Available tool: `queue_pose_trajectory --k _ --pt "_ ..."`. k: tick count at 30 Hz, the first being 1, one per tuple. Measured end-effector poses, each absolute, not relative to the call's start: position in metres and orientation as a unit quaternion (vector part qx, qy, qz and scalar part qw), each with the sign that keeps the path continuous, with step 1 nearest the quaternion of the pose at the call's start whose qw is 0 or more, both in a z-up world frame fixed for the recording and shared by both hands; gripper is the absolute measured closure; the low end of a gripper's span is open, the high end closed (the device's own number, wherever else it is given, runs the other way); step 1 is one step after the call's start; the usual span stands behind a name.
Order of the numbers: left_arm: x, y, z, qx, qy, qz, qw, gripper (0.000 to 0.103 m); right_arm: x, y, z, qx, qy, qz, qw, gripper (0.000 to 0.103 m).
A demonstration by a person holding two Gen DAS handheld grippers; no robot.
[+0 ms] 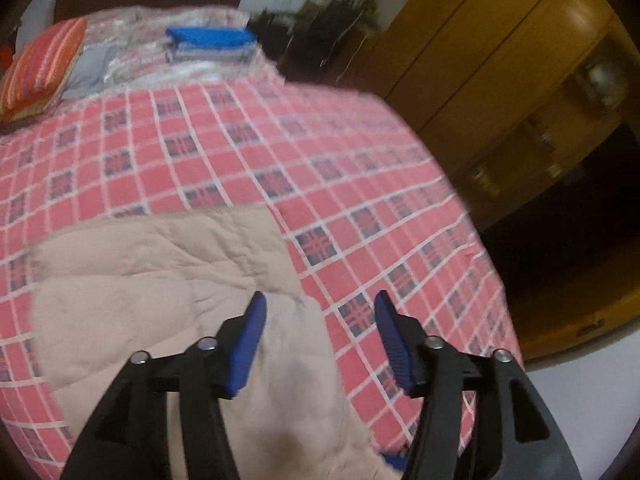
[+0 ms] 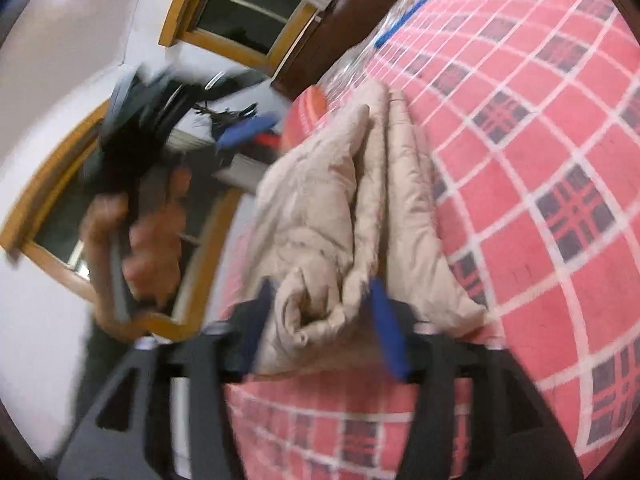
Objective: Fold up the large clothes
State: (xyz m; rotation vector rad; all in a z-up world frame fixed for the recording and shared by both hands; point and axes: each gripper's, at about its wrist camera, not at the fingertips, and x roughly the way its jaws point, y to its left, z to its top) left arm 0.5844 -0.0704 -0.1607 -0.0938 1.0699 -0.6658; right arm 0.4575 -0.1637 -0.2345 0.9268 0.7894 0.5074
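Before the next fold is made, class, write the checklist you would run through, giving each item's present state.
1. Beige quilted garment lies on the checked bedspread: ok.
2. Left claw open, holding nothing: ok.
3. Right claw astride the garment's bunched end: ok.
4. Right claw shut firmly on the fabric: cannot tell.
5. Layers lined up evenly: not ok, edges look bunched.
6. Bedspread beyond the garment free for folding: ok; folded stack sits far off.

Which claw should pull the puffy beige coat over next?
Probably the right claw: the beige coat is bunched between its fingers. The left claw hangs open above the coat, holding nothing.
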Motion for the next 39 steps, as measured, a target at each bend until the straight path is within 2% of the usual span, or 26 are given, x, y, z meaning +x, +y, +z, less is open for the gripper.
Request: queue_pose_trajectory --k 3,11,12,13,14,15,16,19,22,28,32,35,37,39 --pt "0.572 -0.024 -0.156 -0.059 0.485 -0.308 0.816 0.040 0.488 -0.172 -0.226 0.443 0.388 0.278 0.759 0.027" --pt "0.531 0.046 -0.175 -0.117 0.472 -0.349 0.801 0.040 0.575 -0.161 -0.234 0.414 0.477 0.264 0.729 0.026" --pt "0.526 0.049 -0.177 -0.122 0.472 -0.355 0.798 0.040 0.583 -0.158 -0.238 0.423 0.484 0.273 0.715 0.035" --pt "0.519 0.051 -0.180 -0.132 0.471 -0.368 0.791 0.040 0.589 -0.157 -0.240 0.427 0.488 0.280 0.708 0.052" --pt "0.512 0.050 -0.183 -0.135 0.471 -0.380 0.784 0.040 0.592 -0.156 -0.238 0.422 0.488 0.279 0.712 0.058" --pt "0.507 0.048 -0.185 -0.134 0.470 -0.389 0.781 0.040 0.591 -0.156 -0.234 0.417 0.485 0.279 0.716 0.070" --pt "0.499 0.045 -0.188 -0.134 0.469 -0.403 0.775 0.040 0.590 -0.157 -0.227 0.406 0.476 0.279 0.729 0.076" --pt "0.480 0.032 -0.196 -0.129 0.469 -0.437 0.757 0.040 0.583 -0.163 -0.209 0.382 0.443 0.275 0.763 0.083" --pt "0.474 0.019 -0.210 -0.121 0.479 -0.448 0.745 0.040 0.572 -0.173 -0.212 0.379 0.422 0.267 0.779 0.083" --pt "0.474 0.009 -0.239 -0.119 0.498 -0.436 0.740 0.041 0.590 -0.174 -0.263 0.399 0.437 0.265 0.761 0.082" --pt "0.464 0.005 -0.221 -0.138 0.478 -0.465 0.732 0.041 0.602 -0.172 -0.266 0.396 0.440 0.280 0.756 0.081" --pt "0.460 -0.013 -0.228 -0.115 0.491 -0.459 0.731 0.041 0.600 -0.179 -0.266 0.382 0.450 0.288 0.754 0.072" --pt "0.462 -0.020 -0.248 -0.103 0.517 -0.435 0.729 0.041 0.591 -0.194 -0.253 0.377 0.447 0.278 0.762 0.053" --pt "0.465 -0.019 -0.261 -0.111 0.526 -0.431 0.725 0.043 0.586 -0.214 -0.227 0.377 0.402 0.239 0.799 0.050"
